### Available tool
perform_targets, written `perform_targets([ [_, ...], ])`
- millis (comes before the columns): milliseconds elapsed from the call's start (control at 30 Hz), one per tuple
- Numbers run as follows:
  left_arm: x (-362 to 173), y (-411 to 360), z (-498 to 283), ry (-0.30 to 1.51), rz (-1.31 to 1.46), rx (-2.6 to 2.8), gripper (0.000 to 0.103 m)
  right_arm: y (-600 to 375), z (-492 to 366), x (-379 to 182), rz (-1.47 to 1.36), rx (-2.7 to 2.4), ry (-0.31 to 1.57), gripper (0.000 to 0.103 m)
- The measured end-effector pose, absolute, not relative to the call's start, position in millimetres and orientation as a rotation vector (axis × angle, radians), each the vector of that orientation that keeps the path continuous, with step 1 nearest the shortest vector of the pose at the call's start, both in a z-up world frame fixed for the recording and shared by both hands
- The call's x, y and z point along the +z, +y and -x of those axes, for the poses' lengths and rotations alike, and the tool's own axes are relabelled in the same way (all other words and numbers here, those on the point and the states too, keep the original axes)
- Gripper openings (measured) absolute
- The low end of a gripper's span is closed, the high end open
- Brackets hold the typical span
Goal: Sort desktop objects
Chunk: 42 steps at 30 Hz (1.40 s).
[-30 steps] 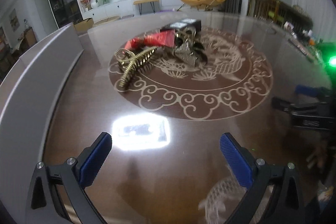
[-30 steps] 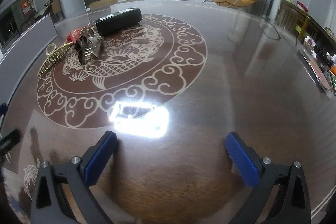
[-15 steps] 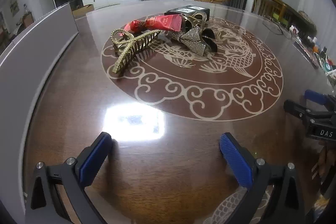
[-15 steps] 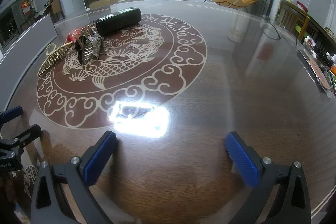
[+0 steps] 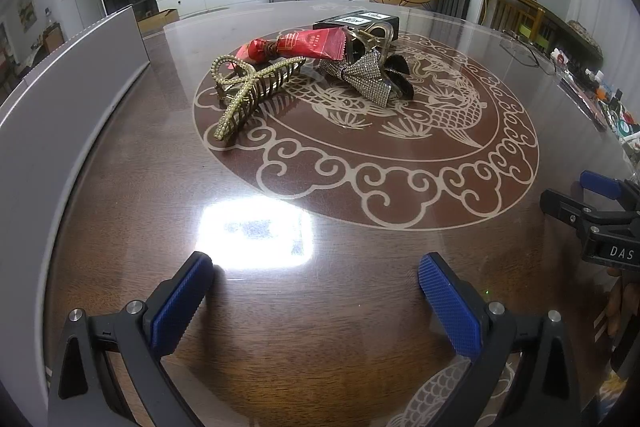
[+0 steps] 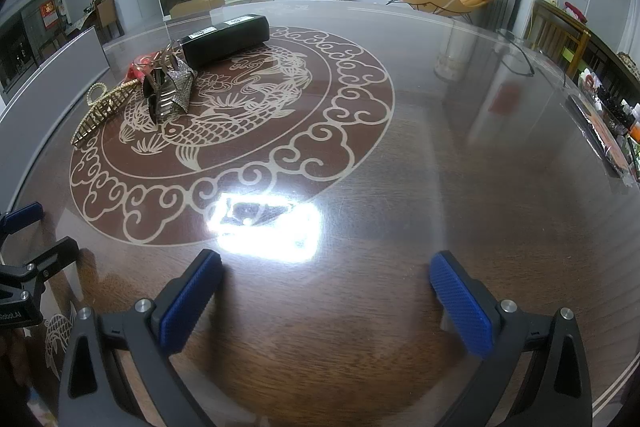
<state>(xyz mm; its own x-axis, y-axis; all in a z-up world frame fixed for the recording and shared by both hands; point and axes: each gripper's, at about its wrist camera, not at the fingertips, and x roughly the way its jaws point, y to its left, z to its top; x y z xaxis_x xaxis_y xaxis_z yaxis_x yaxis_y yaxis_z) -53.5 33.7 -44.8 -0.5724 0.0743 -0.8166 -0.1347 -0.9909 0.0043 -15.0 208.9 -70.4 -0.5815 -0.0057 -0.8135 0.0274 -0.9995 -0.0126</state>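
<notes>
We hold both claws low over the glossy desk, each with its blue pads spread wide and nothing between them.

From the left wrist view, our left claw points at a small heap on the far side of the round dragon-and-cloud inlay, well apart from the fingertips. Nearest and to the left of the claw's line lies a gold hair clip set with small stones, its teeth angled toward the middle. Behind it a red packet lies across the heap, touching the clip's far end. To the right of the clip sits a rhinestone bow with dark loops, and behind that a black box with white labels, just beside the packet. A bright ceiling-light glare lies on the desk between the heap and the left pad.

From the right wrist view, our right claw faces bare desk straight ahead; the same heap lies far ahead and well to the left: the clip leftmost, the bow beside it, the box farthest back, the packet mostly hidden behind the bow. The left claw shows at the left edge, and the right claw shows at the right edge of the left view. A grey panel runs along the desk's left side.
</notes>
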Motion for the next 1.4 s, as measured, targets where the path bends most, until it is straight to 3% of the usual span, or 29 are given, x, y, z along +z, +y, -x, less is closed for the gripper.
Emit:
perform_targets([
  [967, -46, 33, 54, 0.095, 1.393, 2.688, 0.103, 209, 15, -71, -1.428, -2.777, 0.037, 0.103],
  [1200, -25, -2, 63, -0.143, 1.342, 2.703, 0.103, 209, 15, -70, -1.428, -2.777, 0.037, 0.103],
  [1400, -16, -8, 116, -0.032, 1.359, 2.738, 0.103, 209, 15, -70, -1.428, -2.777, 0.037, 0.103],
])
